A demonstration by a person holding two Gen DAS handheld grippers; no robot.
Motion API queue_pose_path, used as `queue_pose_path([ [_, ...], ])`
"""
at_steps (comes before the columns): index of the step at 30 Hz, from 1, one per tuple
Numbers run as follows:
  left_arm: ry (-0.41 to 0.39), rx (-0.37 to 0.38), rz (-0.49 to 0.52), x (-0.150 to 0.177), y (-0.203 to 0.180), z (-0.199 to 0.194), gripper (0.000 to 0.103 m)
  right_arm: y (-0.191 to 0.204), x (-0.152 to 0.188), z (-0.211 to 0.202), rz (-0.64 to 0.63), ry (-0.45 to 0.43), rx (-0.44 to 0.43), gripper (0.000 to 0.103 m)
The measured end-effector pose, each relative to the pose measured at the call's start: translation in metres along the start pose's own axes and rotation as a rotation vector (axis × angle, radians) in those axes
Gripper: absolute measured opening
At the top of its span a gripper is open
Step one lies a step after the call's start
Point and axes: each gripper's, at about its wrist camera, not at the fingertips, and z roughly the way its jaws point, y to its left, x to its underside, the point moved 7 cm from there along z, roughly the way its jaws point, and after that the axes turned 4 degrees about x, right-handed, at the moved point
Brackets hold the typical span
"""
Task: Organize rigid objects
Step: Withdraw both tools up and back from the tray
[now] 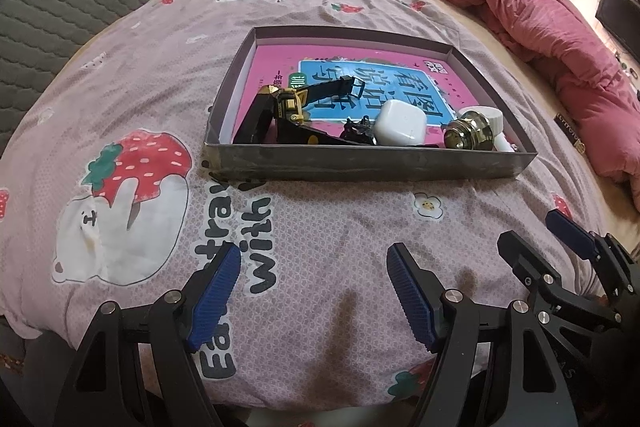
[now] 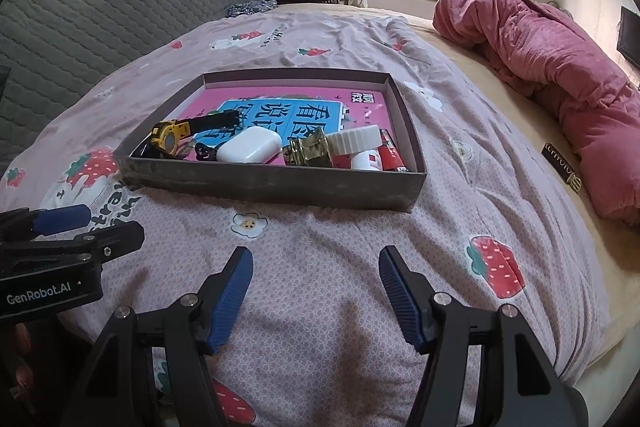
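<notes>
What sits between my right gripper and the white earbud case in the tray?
Only the tray's near wall. The right gripper hangs open over bare bedsheet, and the white earbud case lies just behind that wall, top exposed, between the watch and brass knob.

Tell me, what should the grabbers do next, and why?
Probably nothing more than pulling back a little. Both the left gripper and the right gripper are open and hold nothing, hovering over the bedsheet short of the tray. The watch, white case and brass knob all lie inside it, and no loose item shows on the sheet.
</notes>
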Motion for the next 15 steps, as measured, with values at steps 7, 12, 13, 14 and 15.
queue_pose_path([
  [7, -0.001, 0.000, 0.002, -0.0013, -0.0001, 0.0009, 0.077, 0.0004, 0.0002, -0.0001, -0.003, 0.000, 0.001, 0.065],
  [12, -0.029, -0.014, 0.007, -0.0057, 0.0016, -0.0028, 0.077, -0.0021, 0.0010, 0.0018, 0.003, 0.007, 0.004, 0.065],
  [13, -0.034, -0.017, 0.007, -0.0065, 0.0023, -0.0034, 0.077, -0.0029, 0.0010, 0.0027, 0.004, 0.008, 0.003, 0.065],
  [14, -0.038, -0.018, 0.003, -0.0075, 0.0036, -0.0039, 0.077, -0.0036, 0.0010, 0.0031, 0.006, 0.008, 0.003, 0.065],
  [15, -0.040, -0.018, -0.001, -0.0080, 0.0051, -0.0042, 0.077, -0.0047, 0.0011, 0.0033, 0.009, 0.008, 0.005, 0.065],
])
